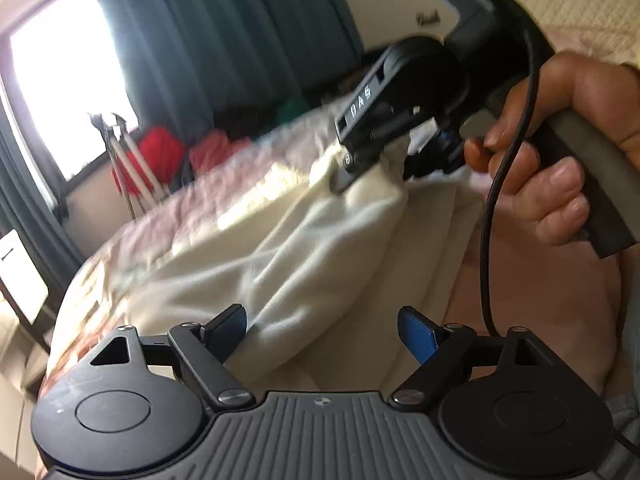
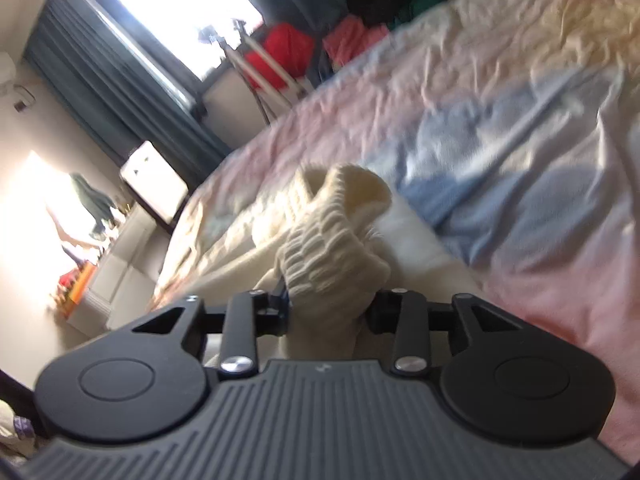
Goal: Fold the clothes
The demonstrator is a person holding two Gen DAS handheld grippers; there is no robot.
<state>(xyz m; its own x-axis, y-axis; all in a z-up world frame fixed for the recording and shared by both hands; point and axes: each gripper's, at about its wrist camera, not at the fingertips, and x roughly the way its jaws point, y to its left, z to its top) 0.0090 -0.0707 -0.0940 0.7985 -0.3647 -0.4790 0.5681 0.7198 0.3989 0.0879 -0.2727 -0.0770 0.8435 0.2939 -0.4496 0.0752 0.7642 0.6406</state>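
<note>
Fabric filled the near ground of both views. In the left wrist view the left claw (image 1: 322, 334) stood released, its two blue-padded fingers (image 1: 418, 338) spread wide, with the cream garment (image 1: 280, 264) lying between and just beyond them; whether either pad touched the cloth could not be told. The garment spread in loose folds across the bed (image 1: 188, 216), whose cover was a pale pink quilt.

Farther on in that view, the right claw (image 1: 374, 162) was clenched on a bunched part of the cream garment, pulling the cloth up into a peak. The person's right hand (image 1: 556, 160) gripped its grey handle, and a black cable (image 1: 496, 184) hung down in front of the hand.

From the right wrist view, the right claw (image 2: 330, 312) grasped a thick ribbed portion of the cream garment (image 2: 332, 248), which was wedged between the fingers and bulged up and away from them. The rest of the garment trailed off to the near left over the bed (image 2: 500, 128), where the quilt showed pink, blue and cream patches.

Far off, beyond the bed's far edge, stood a tripod (image 1: 120, 160), red bundles (image 1: 160, 148) on the floor, dark teal curtains (image 1: 224, 40) and a bright window (image 1: 60, 72). The frames were blurred, so finer detail was not legible.
</note>
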